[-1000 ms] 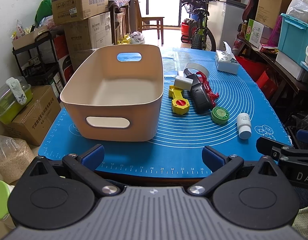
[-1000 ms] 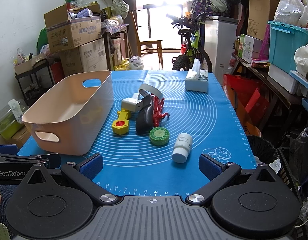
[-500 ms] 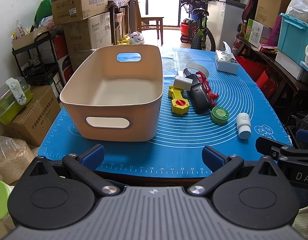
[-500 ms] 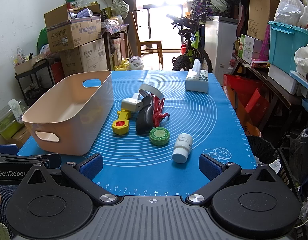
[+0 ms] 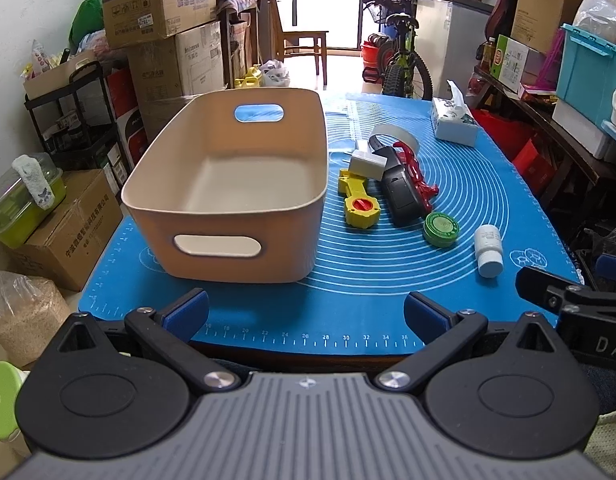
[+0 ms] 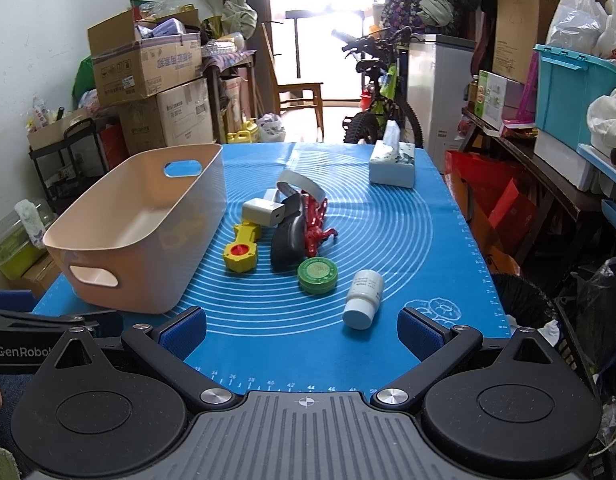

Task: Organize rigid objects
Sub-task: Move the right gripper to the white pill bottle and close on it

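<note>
Nothing has moved since 1 second ago: both views look the same as before, so the job has not started yet. The left hand-held gripper [image 5: 305,306] stays wide open near the front edge of the bench [image 5: 348,320], holding nothing. The right hand-held gripper [image 6: 301,322] is wide open too and also holds nothing.

The tan bin [image 5: 227,184] sits on the left side of the blue mat and has nothing inside. All the hard things still lie in a bunch to its right. The yellow toy tool [image 6: 241,250] is closest to the bin. A white plug block [image 6: 263,212] rests on its far end. Next to that lies a black mouse-shaped thing [image 6: 287,242], touching a red toy [image 6: 316,224]. A tape roll [image 6: 299,184] stands behind them. The green round tin [image 6: 318,275] and the white bottle [image 6: 363,298], lying on its side, are nearest the right hand-held gripper. I think the bottle or tin would be easy to pick first.
</note>
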Demonstrator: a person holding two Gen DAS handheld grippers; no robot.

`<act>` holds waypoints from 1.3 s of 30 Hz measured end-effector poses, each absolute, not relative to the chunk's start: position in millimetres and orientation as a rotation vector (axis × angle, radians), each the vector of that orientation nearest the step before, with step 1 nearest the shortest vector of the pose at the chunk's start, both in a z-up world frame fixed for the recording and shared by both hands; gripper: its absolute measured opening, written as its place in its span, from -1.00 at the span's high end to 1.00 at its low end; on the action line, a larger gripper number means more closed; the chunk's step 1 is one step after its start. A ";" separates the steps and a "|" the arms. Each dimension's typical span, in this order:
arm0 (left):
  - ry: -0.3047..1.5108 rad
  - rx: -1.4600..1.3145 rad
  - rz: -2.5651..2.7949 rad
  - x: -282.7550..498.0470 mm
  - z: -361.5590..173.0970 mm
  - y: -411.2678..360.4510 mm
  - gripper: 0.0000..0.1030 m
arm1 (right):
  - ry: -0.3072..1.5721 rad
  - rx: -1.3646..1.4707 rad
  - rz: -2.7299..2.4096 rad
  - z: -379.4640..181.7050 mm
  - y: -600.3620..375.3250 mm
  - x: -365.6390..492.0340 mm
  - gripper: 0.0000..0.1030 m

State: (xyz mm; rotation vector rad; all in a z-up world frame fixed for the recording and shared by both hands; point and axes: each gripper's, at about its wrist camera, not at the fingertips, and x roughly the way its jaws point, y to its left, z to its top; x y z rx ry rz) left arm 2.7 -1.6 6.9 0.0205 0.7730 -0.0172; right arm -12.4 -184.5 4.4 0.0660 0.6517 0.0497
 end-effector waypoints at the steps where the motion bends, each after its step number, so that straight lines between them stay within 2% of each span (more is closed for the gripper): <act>1: 0.773 0.014 -0.015 4.3 9.3 0.1 -0.99 | 0.651 0.068 0.051 5.5 -182.9 -11.2 -0.95; 9: 0.732 0.016 0.018 30.0 40.7 19.8 -0.99 | 0.623 0.098 0.043 25.2 -191.9 10.7 -0.95; 21: 0.704 0.006 0.111 111.1 82.6 74.4 -0.99 | 0.616 0.107 -0.018 40.9 -204.9 74.5 -0.95; 39: 0.960 0.000 0.073 200.1 16.4 128.0 -0.96 | 0.848 0.095 -0.175 -27.3 -231.6 145.0 -0.95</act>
